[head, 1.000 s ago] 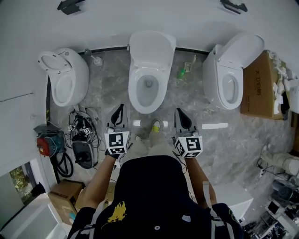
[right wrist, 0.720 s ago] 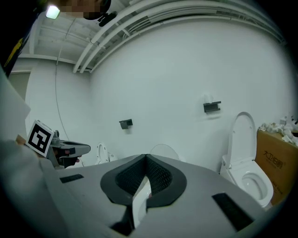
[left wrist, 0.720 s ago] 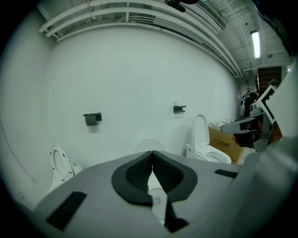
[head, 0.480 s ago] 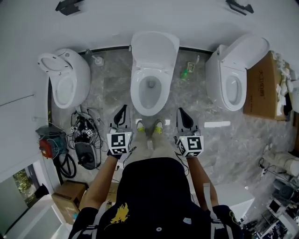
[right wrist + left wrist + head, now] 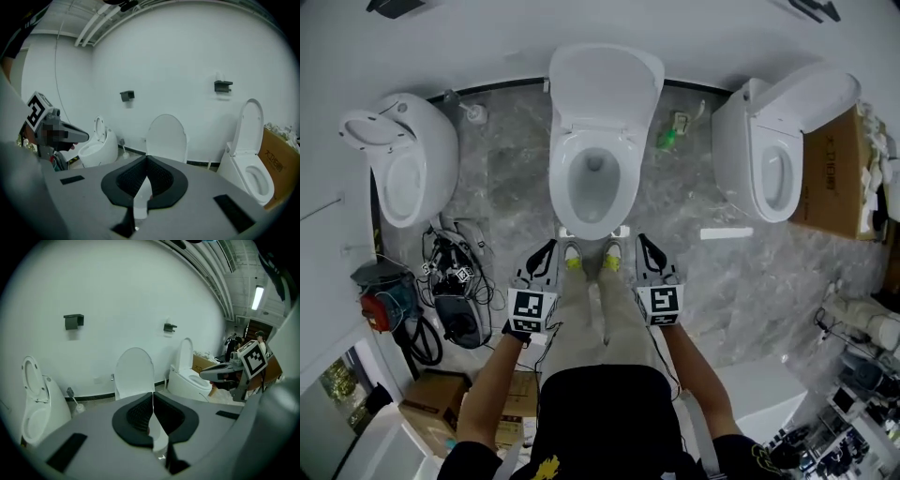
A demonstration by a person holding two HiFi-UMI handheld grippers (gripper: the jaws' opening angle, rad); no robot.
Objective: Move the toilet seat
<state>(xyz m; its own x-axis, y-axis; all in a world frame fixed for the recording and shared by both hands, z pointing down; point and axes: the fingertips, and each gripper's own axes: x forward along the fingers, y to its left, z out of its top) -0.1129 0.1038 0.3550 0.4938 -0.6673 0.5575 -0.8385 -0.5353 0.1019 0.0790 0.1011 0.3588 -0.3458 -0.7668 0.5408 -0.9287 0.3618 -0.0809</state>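
The middle white toilet (image 5: 593,192) stands straight ahead in the head view, its lid (image 5: 605,84) raised against the wall and the seat ring (image 5: 566,159) lying on the bowl. My left gripper (image 5: 546,249) and right gripper (image 5: 645,242) hover side by side just short of the bowl's front rim, both shut with nothing in them. In the left gripper view the jaws (image 5: 153,395) meet in a thin line below the raised lid (image 5: 134,372). The right gripper view shows the same lid (image 5: 166,138) beyond shut jaws (image 5: 146,159).
A second toilet (image 5: 398,169) stands to the left, a third (image 5: 769,159) to the right beside a cardboard box (image 5: 839,164). A toilet brush (image 5: 472,112) and a green bottle (image 5: 666,141) flank the middle bowl. Cables and a red device (image 5: 380,309) lie at the lower left.
The person has stepped forward towards the middle toilet, bringing both grippers closer to the bowl's front rim. Both grippers stay shut.
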